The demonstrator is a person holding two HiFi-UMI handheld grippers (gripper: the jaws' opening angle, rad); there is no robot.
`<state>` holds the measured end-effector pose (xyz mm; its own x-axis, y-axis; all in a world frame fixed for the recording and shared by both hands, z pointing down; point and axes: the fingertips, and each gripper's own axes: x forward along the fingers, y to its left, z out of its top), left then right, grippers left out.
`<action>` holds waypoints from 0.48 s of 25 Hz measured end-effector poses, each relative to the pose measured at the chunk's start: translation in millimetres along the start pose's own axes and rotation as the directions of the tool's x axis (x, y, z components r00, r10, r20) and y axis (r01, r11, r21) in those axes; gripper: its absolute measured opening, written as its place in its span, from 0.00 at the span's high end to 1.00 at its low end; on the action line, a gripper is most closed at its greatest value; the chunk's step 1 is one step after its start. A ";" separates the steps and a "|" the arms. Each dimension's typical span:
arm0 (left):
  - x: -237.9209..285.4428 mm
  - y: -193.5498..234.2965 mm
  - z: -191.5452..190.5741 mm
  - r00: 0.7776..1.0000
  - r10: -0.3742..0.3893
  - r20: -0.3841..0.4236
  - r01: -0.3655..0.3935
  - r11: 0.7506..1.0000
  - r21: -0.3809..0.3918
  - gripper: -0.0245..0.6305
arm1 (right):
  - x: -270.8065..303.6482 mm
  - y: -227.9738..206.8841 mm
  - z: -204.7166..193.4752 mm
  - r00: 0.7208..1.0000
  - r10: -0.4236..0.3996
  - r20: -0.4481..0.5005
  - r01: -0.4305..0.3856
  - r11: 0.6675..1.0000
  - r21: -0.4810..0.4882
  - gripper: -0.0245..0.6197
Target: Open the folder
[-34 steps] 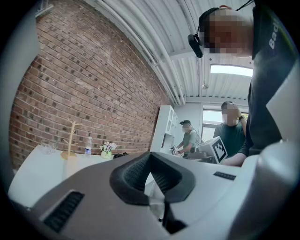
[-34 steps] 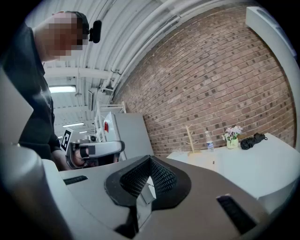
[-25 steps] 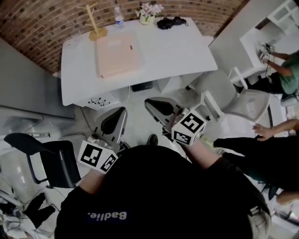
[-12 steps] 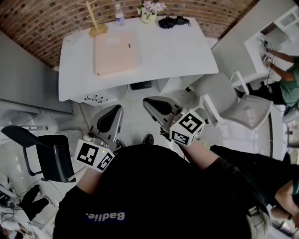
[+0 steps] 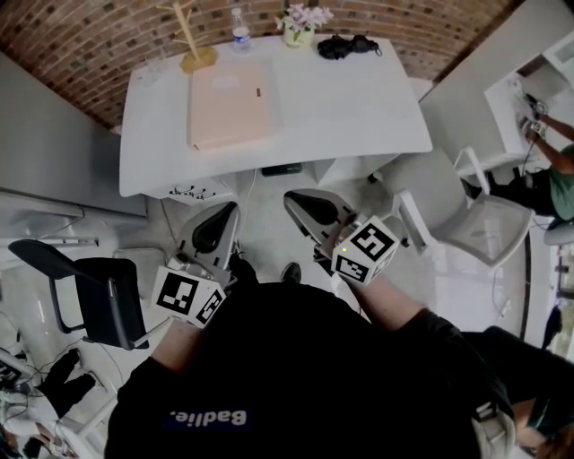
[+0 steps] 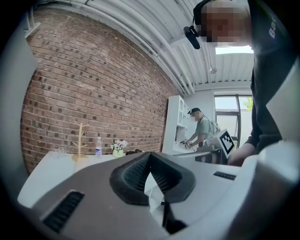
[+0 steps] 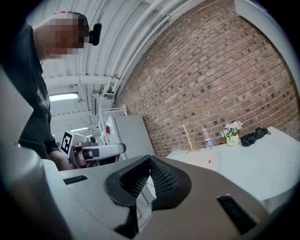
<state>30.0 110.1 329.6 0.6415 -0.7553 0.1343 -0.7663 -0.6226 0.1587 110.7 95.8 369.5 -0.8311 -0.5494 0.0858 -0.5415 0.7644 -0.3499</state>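
A closed pale pink folder (image 5: 231, 103) lies flat on the left half of the white table (image 5: 359, 99) at the top of the head view. It shows in the right gripper view as a pale slab (image 7: 200, 159). Both grippers hang over the floor, well short of the table's near edge and apart from the folder. The jaws of my left gripper (image 5: 230, 213) (image 6: 150, 158) meet at the tips with nothing between them. My right gripper (image 5: 294, 197) (image 7: 150, 160) is likewise shut and empty. Each one points toward the table.
A wooden stand (image 5: 193, 45), a water bottle (image 5: 240, 31), a flower vase (image 5: 300, 22) and a black bundle (image 5: 350, 45) line the table's far edge. A black chair (image 5: 99, 296) stands at the left, a white chair (image 5: 475, 215) at the right. A person (image 5: 556, 170) sits at the right edge.
Both grippers have sunk a little and stay shut and empty. The table sits slightly further right in view. The outstretched arm of a person at the right has left the view.
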 end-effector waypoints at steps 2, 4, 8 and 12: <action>5.5 10.6 -3.0 1.000 -0.007 -0.002 0.007 1.000 -0.004 0.96 | 6.4 -5.4 1.4 1.000 -0.017 -0.004 0.017 1.000 -0.002 0.92; 11.2 22.8 -4.5 1.000 -0.017 -0.001 0.017 1.000 -0.009 0.96 | 14.8 -10.2 4.1 0.999 -0.036 -0.011 0.036 0.999 -0.008 0.92; 22.5 55.9 -5.8 0.999 -0.046 -0.001 0.046 0.999 -0.017 0.96 | 41.3 -21.1 10.5 0.996 -0.083 -0.026 0.082 0.996 -0.019 0.91; 34.4 94.8 -10.2 0.995 -0.094 -0.021 0.094 0.996 -0.009 0.96 | 74.4 -32.8 13.4 0.989 -0.142 -0.035 0.142 0.990 -0.015 0.91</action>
<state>-20.2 27.2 359.2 0.7112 -0.6890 0.1394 -0.7024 -0.6888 0.1793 68.3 25.3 375.0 -0.7497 -0.6402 0.1675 -0.6556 0.6840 -0.3200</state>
